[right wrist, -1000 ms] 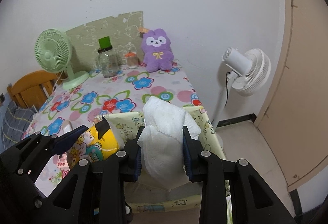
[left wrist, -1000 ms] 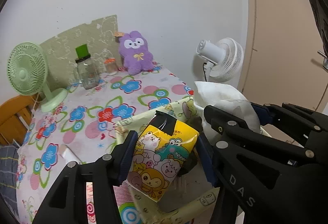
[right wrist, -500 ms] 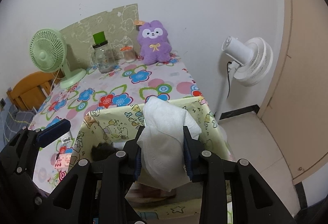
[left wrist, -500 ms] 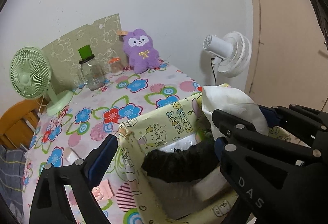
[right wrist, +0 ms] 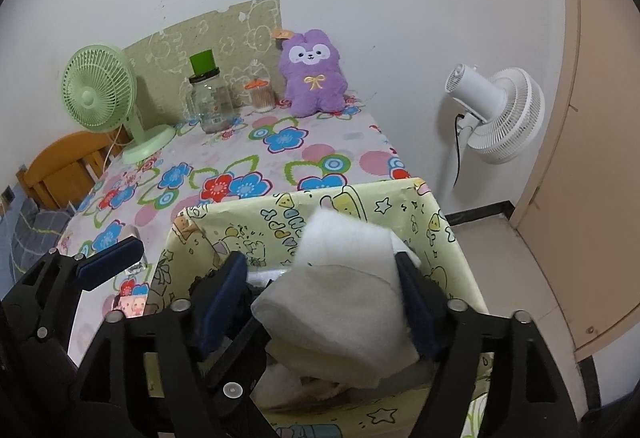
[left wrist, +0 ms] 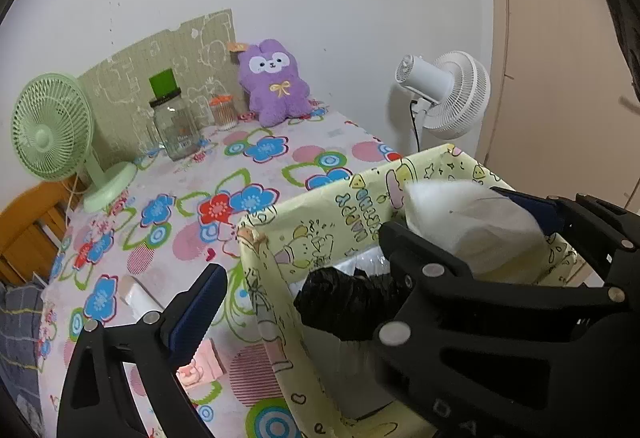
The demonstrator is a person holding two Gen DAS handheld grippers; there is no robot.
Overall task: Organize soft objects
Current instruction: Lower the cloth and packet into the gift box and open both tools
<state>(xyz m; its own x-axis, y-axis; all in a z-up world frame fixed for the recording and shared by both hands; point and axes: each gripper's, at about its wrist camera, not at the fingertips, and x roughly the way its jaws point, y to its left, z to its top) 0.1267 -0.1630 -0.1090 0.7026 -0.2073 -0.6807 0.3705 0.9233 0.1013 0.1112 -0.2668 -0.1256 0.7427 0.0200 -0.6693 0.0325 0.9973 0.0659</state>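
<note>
1. Where the yellow cartoon-print box [right wrist: 404,215] stands at the near edge of the table, a white soft bundle [right wrist: 344,290] sits over its open top, between the pads of the right gripper [right wrist: 320,302]; the jaws have just been opening and the left pad stands clear of the bundle, so the grip is released.
2. Inside the box lie a crumpled black item [left wrist: 340,298] and something pale with clear wrapping beneath it; the rest of the contents is hidden.
3. The left gripper [left wrist: 296,270] is spread wide and empty, one finger [left wrist: 196,302] outside the box's left wall, the other over its inside.
4. On the floral tablecloth [right wrist: 280,157] just left of the box lie a small pink packet [left wrist: 200,362] and a white block [left wrist: 138,294].
5. At the far wall stand a purple plush [right wrist: 314,73], a glass jar [right wrist: 210,101] with a green lid, a small orange-lidded container [right wrist: 262,95] and a green fan [right wrist: 100,89].
6. A white fan [right wrist: 496,113] stands on the floor to the right of the table.
</note>
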